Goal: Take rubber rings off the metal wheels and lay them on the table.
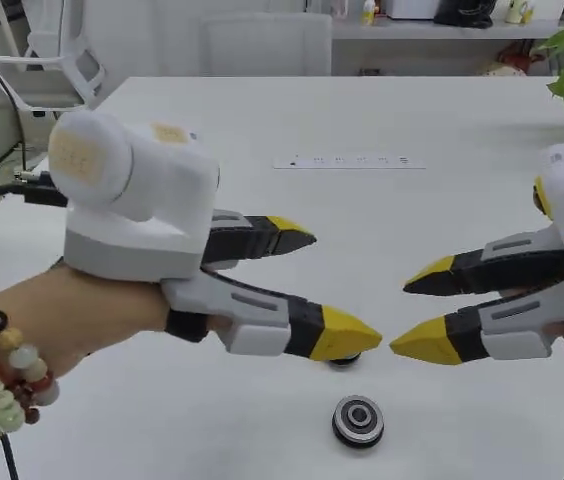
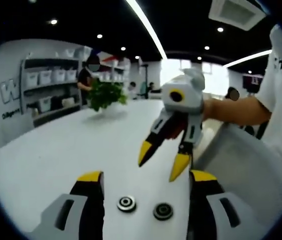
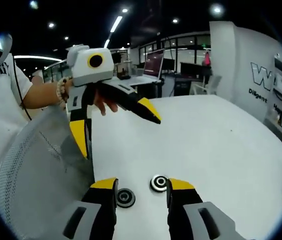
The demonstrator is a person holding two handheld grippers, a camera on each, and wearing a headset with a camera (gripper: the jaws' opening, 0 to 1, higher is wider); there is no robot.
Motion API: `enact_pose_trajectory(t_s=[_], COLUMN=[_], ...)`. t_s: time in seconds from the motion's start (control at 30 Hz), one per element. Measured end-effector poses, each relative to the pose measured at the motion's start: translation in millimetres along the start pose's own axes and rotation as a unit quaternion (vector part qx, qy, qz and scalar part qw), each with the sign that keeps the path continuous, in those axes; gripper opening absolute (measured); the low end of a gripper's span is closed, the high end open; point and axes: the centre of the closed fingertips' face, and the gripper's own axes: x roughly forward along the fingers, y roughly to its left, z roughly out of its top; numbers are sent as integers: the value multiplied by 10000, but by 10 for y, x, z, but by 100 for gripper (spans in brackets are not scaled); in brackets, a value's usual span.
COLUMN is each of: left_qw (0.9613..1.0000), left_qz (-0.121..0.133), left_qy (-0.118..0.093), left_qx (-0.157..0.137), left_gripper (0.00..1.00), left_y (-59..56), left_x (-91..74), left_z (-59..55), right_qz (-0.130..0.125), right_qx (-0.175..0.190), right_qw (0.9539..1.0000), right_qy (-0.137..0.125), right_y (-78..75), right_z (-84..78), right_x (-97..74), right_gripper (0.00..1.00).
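White table (image 1: 412, 110) bears two metal wheels (image 1: 358, 420)

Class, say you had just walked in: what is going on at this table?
A person holds a gripper in each hand over a white table. The left gripper and the right gripper are both open and hold nothing, tips facing each other. Below them lie two metal wheels: the near wheel in plain sight, the far wheel partly hidden by the left gripper's lower jaw. Both seem to have their dark rubber rings on.
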Motion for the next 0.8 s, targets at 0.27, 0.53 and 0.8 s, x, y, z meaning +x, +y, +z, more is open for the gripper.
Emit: enact_pose_trajectory(t_s=[0.27,0.53,0.8], left_qw=[9999,9993,9962], left_qz=[147,54,-272], left_qy=[76,256,829], left_qx=[0,-259,39], left_gripper=[59,52,44], left_y=[-14,-41,-249], left_x=[89,158,310], left_z=[-343,-575,-890], right_qz=[364,464,536], right_qx=[300,228,-73], right_qw=[9988,9972,9949], right_qy=[154,548,850], right_y=[140,204,265], right_z=[-383,-622,-811], right_x=[190,300,426], right_gripper=[32,31,32])
